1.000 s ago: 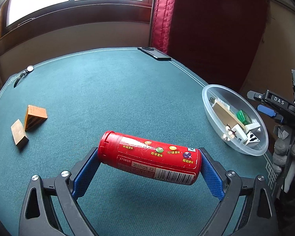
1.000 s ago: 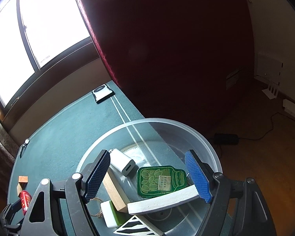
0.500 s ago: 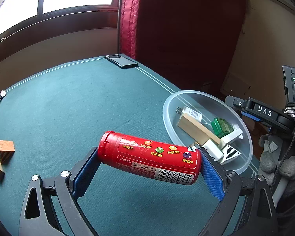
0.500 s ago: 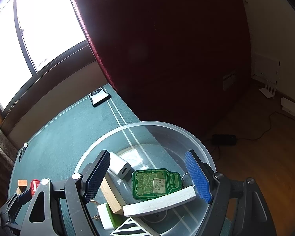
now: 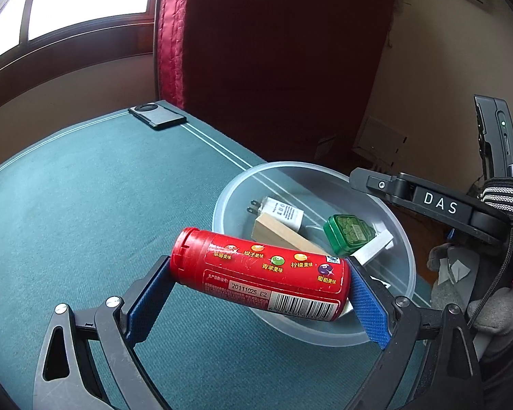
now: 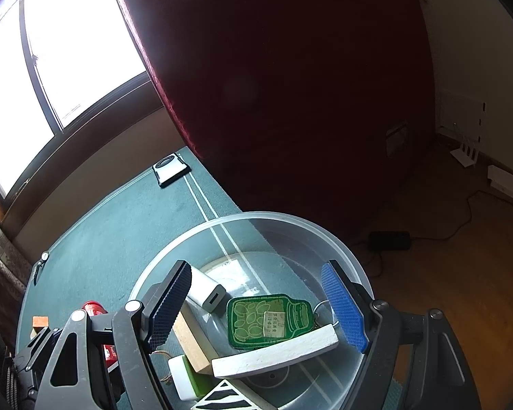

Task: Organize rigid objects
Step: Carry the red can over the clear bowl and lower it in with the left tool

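My left gripper [image 5: 256, 294] is shut on a red candy tube [image 5: 260, 278], held sideways by its two ends just above the near rim of a clear plastic bowl [image 5: 398, 235]. The bowl holds a white charger [image 5: 284, 210], a wooden block [image 5: 280, 235], a green bottle-shaped tag [image 5: 349, 234] and a white bar [image 6: 277, 355]. My right gripper [image 6: 256, 304] hangs open over the same bowl [image 6: 284, 217] with nothing between its fingers. The red tube [image 6: 94, 307] shows at that view's lower left.
A black phone [image 5: 157, 116] lies at the far edge of the green table [image 5: 85, 205]. An orange wooden block [image 6: 40, 321] sits far left on the cloth. A person's gloved hand [image 5: 496, 311] holds the right gripper's handle. Past the table's right edge the floor drops away.
The left gripper carried the red tube to the right, from mid-table to the bowl's near rim. The wooden blocks slid out of its view. The right gripper stayed still.
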The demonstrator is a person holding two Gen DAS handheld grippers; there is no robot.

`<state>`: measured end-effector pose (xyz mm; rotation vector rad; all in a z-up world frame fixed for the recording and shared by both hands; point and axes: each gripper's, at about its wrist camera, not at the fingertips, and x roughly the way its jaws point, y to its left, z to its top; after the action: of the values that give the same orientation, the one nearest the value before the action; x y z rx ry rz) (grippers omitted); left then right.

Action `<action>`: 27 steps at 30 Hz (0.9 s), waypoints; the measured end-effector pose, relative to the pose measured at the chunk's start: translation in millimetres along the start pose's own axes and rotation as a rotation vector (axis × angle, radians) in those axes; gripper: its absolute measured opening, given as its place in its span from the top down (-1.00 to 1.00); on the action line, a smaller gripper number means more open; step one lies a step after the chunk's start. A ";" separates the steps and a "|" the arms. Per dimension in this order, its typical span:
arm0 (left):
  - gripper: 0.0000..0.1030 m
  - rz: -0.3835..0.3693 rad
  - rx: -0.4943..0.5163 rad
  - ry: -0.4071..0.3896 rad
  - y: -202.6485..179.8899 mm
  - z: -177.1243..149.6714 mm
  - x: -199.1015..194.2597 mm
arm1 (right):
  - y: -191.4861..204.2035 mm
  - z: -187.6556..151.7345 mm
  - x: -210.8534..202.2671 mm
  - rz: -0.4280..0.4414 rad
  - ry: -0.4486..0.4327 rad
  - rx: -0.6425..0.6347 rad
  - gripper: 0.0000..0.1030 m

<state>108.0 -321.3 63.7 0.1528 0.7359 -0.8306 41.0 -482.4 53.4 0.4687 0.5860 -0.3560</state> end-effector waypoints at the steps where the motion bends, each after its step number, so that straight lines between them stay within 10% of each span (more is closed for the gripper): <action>1: -0.87 -0.004 0.004 0.000 -0.8 1.1 3.2 | -0.6 0.2 0.0 0.000 0.001 0.001 -0.59; 27: -0.89 -0.071 -0.020 0.012 -5.7 -1.3 23.4 | 4.0 -4.6 0.4 0.004 0.006 -0.013 -0.59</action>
<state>113.6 -339.1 48.5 0.1146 0.7641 -0.8904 41.0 -476.8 51.1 0.4584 0.5929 -0.3471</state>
